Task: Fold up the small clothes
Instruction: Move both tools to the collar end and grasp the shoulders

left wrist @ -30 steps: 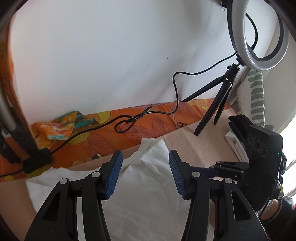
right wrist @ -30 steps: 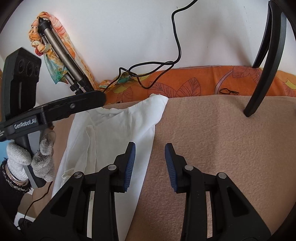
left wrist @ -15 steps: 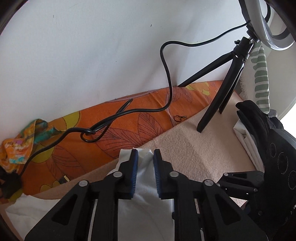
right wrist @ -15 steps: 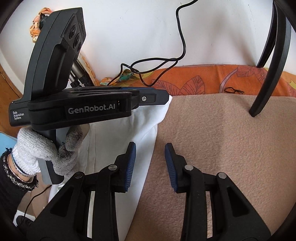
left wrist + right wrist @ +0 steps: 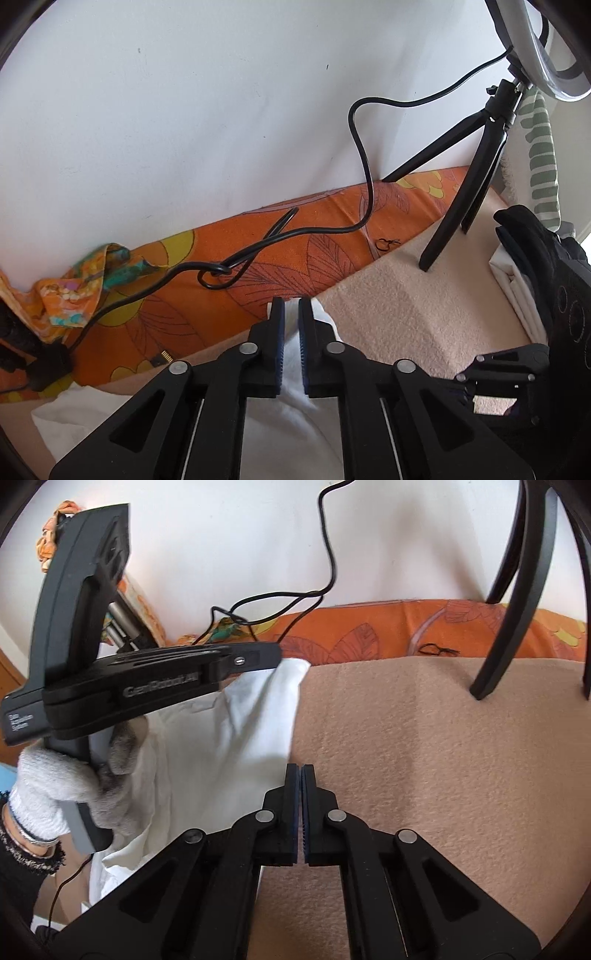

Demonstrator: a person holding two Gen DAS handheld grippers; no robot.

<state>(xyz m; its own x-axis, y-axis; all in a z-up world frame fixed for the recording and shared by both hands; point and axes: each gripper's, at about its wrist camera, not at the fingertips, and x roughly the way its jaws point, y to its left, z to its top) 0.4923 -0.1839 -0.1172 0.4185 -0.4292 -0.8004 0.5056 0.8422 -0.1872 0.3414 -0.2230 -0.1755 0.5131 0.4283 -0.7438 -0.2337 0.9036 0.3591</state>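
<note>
A white garment (image 5: 288,432) lies spread on a beige blanket (image 5: 406,314). My left gripper (image 5: 291,306) grips the garment's far corner: white cloth fills the narrow gap between its blue pads, though the jaws are opening slightly. In the right wrist view a gloved hand (image 5: 55,786) holds the left gripper (image 5: 273,657), and the garment (image 5: 229,746) rises a little toward its tip. My right gripper (image 5: 299,771) is shut at the garment's right edge, nearer to me. That edge runs in under its left finger. The right gripper (image 5: 465,380) also shows low on the right in the left wrist view.
An orange leaf-print cloth (image 5: 295,254) runs along the white wall, with a black cable (image 5: 362,166) looped over it. A ring light (image 5: 524,48) on a black tripod (image 5: 469,192) stands at the back right. Folded clothes (image 5: 517,280) are stacked at the right edge.
The left gripper moved forward to the garment's far corner and closed on it. The right gripper stayed in place and shut at the right edge.
</note>
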